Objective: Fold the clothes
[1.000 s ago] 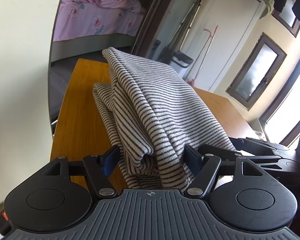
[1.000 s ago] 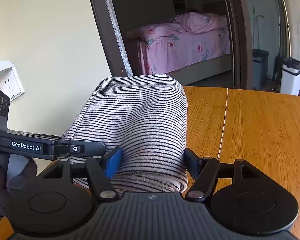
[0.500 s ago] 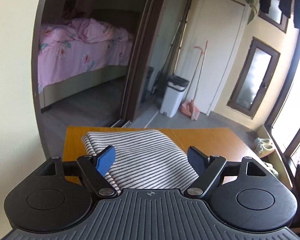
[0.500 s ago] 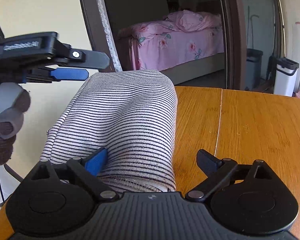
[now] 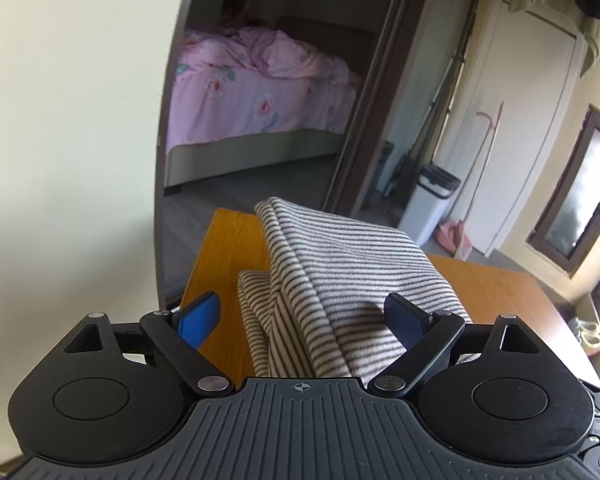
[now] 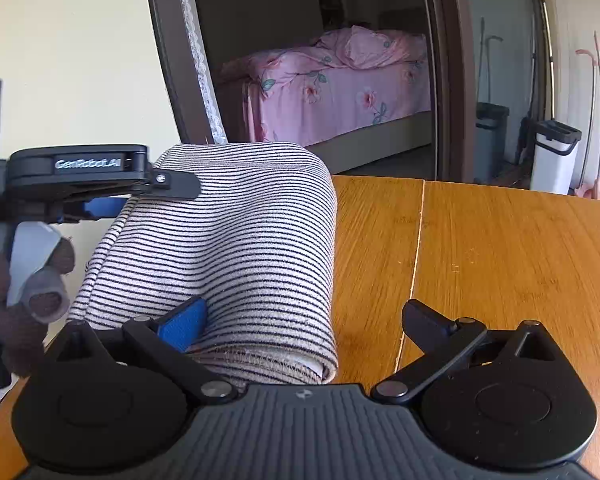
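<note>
Opening both grippers, left [image 5: 300, 316] and right [image 6: 304, 322], we hold nothing; the folded shirt [image 6: 236, 248] lies lengthwise away from us on the table [image 6: 500, 248].

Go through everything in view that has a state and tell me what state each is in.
Striped garment: folded, lying on the table, partly between both sets of jaws.
Left gripper: jaws opening, not clamped on the garment.
Right gripper: jaws opening, garment against one pad only.
Bedroom door: open.
White bin: lid shut.
</note>
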